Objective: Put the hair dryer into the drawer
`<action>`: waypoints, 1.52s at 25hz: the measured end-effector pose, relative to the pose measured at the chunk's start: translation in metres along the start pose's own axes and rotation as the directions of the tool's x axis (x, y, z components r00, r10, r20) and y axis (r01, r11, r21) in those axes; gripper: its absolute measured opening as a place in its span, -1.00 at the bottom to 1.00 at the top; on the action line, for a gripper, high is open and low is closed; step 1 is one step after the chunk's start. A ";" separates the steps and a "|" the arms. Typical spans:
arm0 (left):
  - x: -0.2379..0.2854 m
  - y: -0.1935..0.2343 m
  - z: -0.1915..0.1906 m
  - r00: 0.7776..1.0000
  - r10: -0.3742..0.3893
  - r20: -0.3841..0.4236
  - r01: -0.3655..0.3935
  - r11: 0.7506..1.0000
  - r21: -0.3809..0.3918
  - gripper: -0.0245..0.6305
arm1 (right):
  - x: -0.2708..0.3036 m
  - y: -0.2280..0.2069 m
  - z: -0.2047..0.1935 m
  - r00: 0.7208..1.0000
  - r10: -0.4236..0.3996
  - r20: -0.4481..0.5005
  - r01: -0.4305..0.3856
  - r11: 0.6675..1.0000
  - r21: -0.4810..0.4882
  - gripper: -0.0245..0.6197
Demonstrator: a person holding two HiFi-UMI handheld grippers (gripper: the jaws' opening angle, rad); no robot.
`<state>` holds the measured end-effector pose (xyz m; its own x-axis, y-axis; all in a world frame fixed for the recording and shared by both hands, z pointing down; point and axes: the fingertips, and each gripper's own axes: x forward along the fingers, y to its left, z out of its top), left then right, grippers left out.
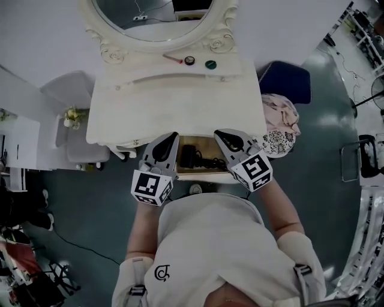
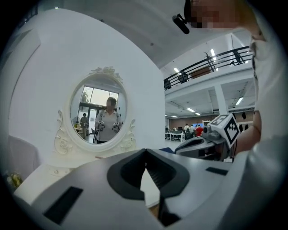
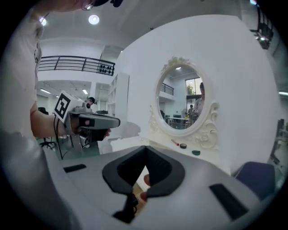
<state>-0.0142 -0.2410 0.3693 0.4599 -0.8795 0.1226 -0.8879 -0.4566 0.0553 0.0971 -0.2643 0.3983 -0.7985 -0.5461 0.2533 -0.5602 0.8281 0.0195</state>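
The hair dryer [image 1: 189, 156] lies in the open drawer [image 1: 207, 175] at the front of the white bench [image 1: 180, 102]. It is black, and its dark cord is bunched beside it on the wooden drawer bottom.

Both tongs are held above the drawer, one to each side of the dryer and clear of it. The left tongs [image 1: 173, 138] have their jaws closed tip to tip with nothing between them, as the left gripper view shows head-on [image 2: 145, 152]. The right tongs [image 1: 221, 135] are also fully closed and empty; in the right gripper view [image 3: 145, 150] the dark pads meet at a point. Each pair points roughly level towards the oval mirror [image 1: 156, 18], whose carved cream frame stands at the back of the bench.

Three small things lie on the benchtop just in front of the mirror: a thin stick with a red tip [image 1: 173, 58], a little black round thing [image 1: 189, 60] and a green round lid [image 1: 210, 64] (what the black thing is cannot be made out). They sit in a loose row, well apart from the drawer.

A dark blue chair [image 1: 285, 81] stands to the right of the bench, with a heap of pale pink cloth [image 1: 281, 114] beside it.
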 end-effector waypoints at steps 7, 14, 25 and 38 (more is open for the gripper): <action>0.011 -0.006 0.019 1.000 -0.024 0.006 0.024 0.999 0.047 -0.88 | -0.033 -0.030 0.038 0.978 -0.150 0.148 0.146 0.989 0.037 -0.90; 0.023 -0.017 0.029 0.998 -0.061 0.012 0.060 0.996 0.066 -0.88 | -0.037 -0.041 0.040 0.972 -0.172 0.162 0.164 0.984 0.063 -0.90; 0.026 -0.014 0.032 0.999 -0.042 0.017 0.041 0.998 0.053 -0.88 | -0.040 -0.049 0.042 0.968 -0.186 0.166 0.177 0.982 0.065 -0.91; 0.025 -0.024 0.039 0.997 -0.050 0.055 0.047 0.997 0.066 -0.88 | -0.043 -0.047 0.037 0.965 -0.191 0.178 0.184 0.981 0.058 -0.91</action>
<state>0.0188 -0.2570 0.3327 0.5037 -0.8615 0.0645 -0.8631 -0.5050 -0.0041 0.1489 -0.2843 0.3505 -0.7027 -0.7082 0.0686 -0.7093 0.7048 0.0094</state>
